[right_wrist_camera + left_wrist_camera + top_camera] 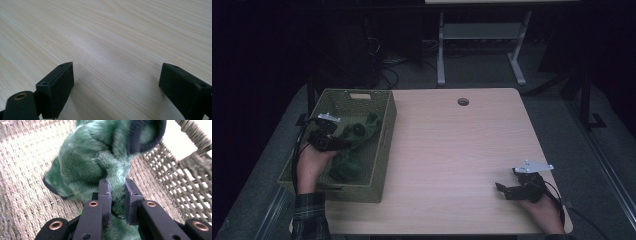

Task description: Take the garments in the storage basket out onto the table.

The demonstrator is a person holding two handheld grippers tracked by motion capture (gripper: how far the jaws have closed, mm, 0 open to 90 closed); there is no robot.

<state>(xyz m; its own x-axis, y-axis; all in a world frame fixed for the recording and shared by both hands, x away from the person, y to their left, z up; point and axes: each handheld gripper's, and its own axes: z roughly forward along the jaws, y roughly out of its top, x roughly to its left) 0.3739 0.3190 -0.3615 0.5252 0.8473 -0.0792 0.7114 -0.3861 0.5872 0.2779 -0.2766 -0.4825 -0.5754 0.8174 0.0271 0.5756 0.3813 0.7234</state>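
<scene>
Green plush toy [87,162], face hidden

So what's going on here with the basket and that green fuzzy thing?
A person works at a wooden table with a gripper in each hand. The left gripper is clamped on a green plush toy inside the woven basket at the table's left edge; its pads pinch a fold of the fur. The right gripper rests over bare tabletop near the right corner, jaws wide open and holding nothing.
</scene>
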